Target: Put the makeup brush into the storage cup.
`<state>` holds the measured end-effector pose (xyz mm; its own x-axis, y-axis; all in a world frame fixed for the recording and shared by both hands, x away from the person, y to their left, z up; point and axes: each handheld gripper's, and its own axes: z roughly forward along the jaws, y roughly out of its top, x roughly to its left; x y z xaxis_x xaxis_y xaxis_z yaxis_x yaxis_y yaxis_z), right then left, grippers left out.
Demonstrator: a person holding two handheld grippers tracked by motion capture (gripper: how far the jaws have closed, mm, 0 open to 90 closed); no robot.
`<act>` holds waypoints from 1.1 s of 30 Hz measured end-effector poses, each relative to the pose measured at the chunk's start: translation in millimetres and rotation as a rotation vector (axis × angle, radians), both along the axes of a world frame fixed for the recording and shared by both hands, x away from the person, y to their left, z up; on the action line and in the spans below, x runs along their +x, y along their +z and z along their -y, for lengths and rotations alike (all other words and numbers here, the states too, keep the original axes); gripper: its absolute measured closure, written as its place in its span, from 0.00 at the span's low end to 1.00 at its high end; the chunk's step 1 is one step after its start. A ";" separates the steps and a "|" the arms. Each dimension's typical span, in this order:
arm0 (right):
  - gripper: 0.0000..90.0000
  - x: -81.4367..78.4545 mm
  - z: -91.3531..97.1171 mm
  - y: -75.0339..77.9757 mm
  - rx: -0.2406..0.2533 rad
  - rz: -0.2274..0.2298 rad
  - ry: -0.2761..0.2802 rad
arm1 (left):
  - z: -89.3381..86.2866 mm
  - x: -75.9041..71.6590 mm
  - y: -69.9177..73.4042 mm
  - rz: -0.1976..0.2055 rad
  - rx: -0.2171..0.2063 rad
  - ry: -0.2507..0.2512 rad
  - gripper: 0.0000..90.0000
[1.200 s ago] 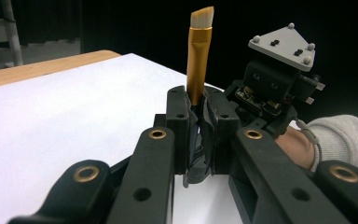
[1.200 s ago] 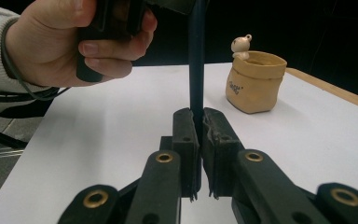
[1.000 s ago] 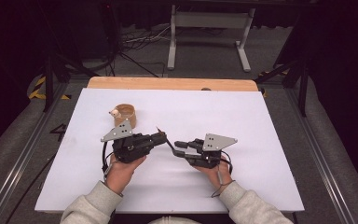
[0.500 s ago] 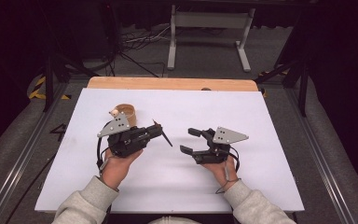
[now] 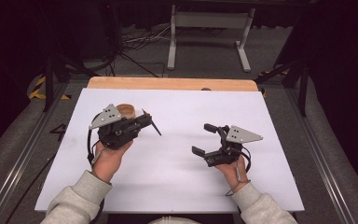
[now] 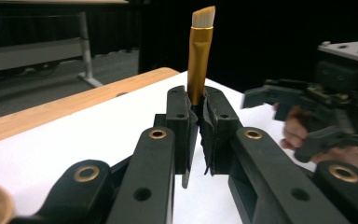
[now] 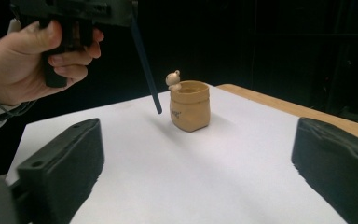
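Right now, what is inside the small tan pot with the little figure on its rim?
Nothing shows inside the small tan pot; its wall hides the interior. The left gripper holds the gold-ferruled brush outside it.

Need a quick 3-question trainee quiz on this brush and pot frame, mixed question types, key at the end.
1. True or false: the left gripper is shut on the makeup brush with the gold metal ferrule.
2. How do the right gripper's jaws stand? A) wide open with nothing between them B) shut on the brush C) shut on the pot
3. What stands on the white table cover behind the left gripper in the high view?

Key: 1 true. 2 A. 3 the small tan pot with a little figure on its rim.
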<state>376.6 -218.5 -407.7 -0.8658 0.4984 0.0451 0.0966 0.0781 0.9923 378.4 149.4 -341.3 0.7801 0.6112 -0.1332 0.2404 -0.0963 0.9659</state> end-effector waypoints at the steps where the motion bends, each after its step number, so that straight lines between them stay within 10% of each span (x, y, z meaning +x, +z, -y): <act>1: 0.00 -0.4 2.3 0.4 -0.001 -0.003 -0.007 | 0.0 0.0 0.0 0.000 0.000 0.000 0.92; 33: 0.00 -16.6 36.8 -10.0 -0.076 0.039 -0.096 | -38.3 31.4 1.8 0.014 0.045 0.328 0.91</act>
<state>360.1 -255.2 -417.7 -0.8142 0.5799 -0.0291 0.0686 0.1458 0.9869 409.8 187.7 -339.5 0.5424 0.8352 -0.0909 0.2520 -0.0586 0.9659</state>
